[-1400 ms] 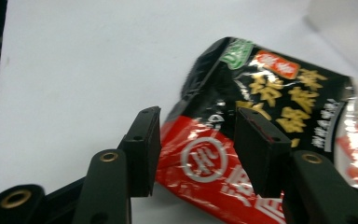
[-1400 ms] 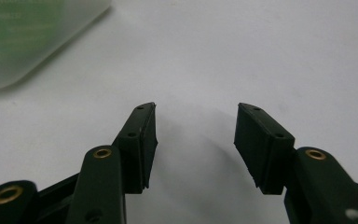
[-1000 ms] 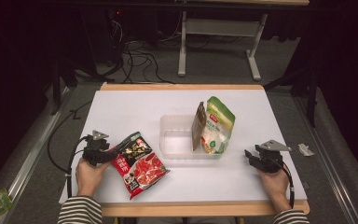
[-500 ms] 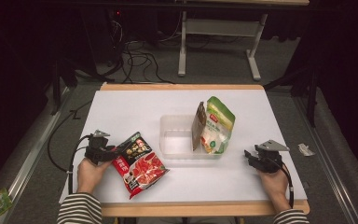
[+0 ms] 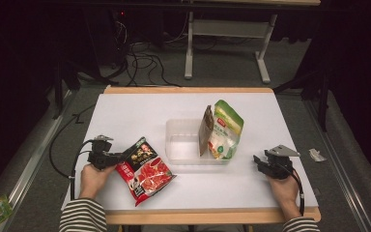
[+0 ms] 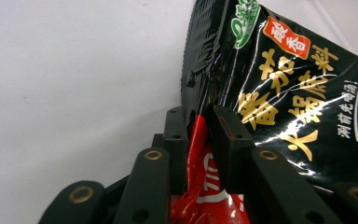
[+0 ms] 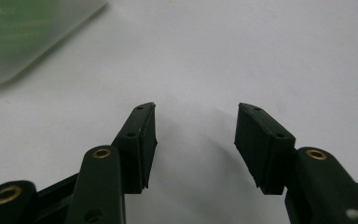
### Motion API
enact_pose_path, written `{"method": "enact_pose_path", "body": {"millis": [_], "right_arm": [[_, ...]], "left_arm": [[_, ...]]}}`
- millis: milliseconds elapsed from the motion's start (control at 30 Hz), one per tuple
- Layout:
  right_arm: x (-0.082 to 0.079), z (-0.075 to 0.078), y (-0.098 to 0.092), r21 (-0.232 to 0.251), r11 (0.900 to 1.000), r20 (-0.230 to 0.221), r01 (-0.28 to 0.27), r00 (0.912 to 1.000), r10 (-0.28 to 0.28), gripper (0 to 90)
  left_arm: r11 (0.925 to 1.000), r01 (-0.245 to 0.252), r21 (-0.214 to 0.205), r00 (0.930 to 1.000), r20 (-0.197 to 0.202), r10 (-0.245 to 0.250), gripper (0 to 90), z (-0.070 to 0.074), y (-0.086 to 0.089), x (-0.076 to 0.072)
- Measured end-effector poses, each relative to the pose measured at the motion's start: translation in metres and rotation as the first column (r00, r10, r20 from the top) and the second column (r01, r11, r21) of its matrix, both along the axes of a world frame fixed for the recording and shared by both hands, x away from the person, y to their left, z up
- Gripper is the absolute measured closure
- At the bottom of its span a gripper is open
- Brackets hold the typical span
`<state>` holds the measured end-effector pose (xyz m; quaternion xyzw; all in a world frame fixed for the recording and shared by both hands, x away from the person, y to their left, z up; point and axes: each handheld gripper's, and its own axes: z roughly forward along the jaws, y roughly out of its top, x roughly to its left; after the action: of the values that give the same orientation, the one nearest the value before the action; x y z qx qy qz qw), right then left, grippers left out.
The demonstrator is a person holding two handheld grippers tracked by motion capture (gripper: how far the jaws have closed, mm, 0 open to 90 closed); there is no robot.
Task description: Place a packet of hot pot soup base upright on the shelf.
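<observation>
Jaws of the left gripper [image 6: 196,128] have just been closing on the near edge of the red-and-black sauce packet [image 5: 145,169], and the film is now pinched between the pads; taking it by the seam, I judge, gives a firm hold on a limp pouch that lies flat on the white table [image 5: 135,111], left of the clear tray [image 5: 183,145]; two pouches, brown [image 5: 206,130] and green [image 5: 226,129], already stand upright at the tray's right end (so this one probably follows); the right gripper [image 7: 196,135] rests apart with jaws spread and nothing between them, leaving the tray clear.
</observation>
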<state>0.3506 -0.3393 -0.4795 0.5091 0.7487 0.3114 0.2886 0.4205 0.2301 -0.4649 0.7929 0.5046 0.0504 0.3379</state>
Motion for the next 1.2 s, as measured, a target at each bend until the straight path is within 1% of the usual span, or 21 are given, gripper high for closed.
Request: {"method": "enact_pose_path", "body": {"millis": [33,167,300,367,533,633,700,800,867,967,1067,1167,1200], "right_arm": [[0.0,0.0,0.0,-0.002,1.0,0.001,-0.001,1.0,0.001,48.8],[0.0,0.0,0.0,0.0,1.0,0.001,0.004,1.0,-0.004,48.7],[0.0,0.0,0.001,-0.003,1.0,0.003,0.0,1.0,0.0,48.7],[0.0,0.0,0.0,-0.003,1.0,0.005,-0.001,1.0,0.001,48.7],[0.0,0.0,0.0,0.0,1.0,0.007,-0.001,1.0,0.001,48.6],[-0.001,0.0,0.0,0.004,1.0,0.009,0.0,1.0,0.0,48.6],[-0.001,0.0,0.0,0.004,1.0,0.008,-0.001,1.0,0.001,48.6],[-0.001,0.0,0.0,0.002,1.0,0.009,-0.003,1.0,0.003,48.6],[-0.001,0.0,0.0,0.004,1.0,0.009,-0.003,1.0,0.003,48.6],[-0.001,0.0,0.0,0.002,1.0,0.013,-0.006,0.9999,0.006,48.5],[-0.001,0.0,0.0,0.003,1.0,0.014,-0.008,0.9999,0.008,48.5],[-0.001,0.0,-0.001,0.002,1.0,0.016,-0.009,0.9998,0.008,48.5],[-0.001,0.0,-0.001,0.0,0.9999,0.018,-0.011,0.9998,0.011,48.5]], "left_arm": [[1.0,0.002,-0.005,1.0,0.001,-0.002,78.7,0.0,0.001,0.0],[0.9999,0.015,-0.004,0.9998,0.013,-0.014,82.2,0.001,0.001,-0.001],[0.9999,0.015,0.004,0.9989,0.045,-0.015,83.3,0.002,-0.001,-0.005],[0.9998,0.019,-0.003,0.9982,0.058,-0.019,85.1,0.003,0.0,-0.006],[0.9993,0.028,-0.024,0.9985,0.049,-0.027,87.4,0.006,0.002,-0.008],[0.999,0.041,-0.018,0.9979,0.052,-0.04,88.4,0.01,0.003,-0.012],[0.9985,0.047,-0.026,0.9975,0.053,-0.046,88.7,0.013,0.004,-0.015],[0.9972,0.05,-0.056,0.9972,0.058,-0.047,88.9,0.02,0.007,-0.02],[0.996,0.049,-0.075,0.9966,0.069,-0.044,89.0,0.024,0.009,-0.024],[0.9948,0.049,-0.089,0.9954,0.086,-0.042,89.1,0.029,0.01,-0.029],[0.9922,0.054,-0.112,0.9923,0.117,-0.041,89.2,0.035,0.011,-0.035],[0.9909,0.063,-0.119,0.987,0.155,-0.044,89.3,0.045,0.008,-0.042],[0.9901,0.073,-0.12,0.9844,0.168,-0.052,89.3,0.049,0.008,-0.044]]}}
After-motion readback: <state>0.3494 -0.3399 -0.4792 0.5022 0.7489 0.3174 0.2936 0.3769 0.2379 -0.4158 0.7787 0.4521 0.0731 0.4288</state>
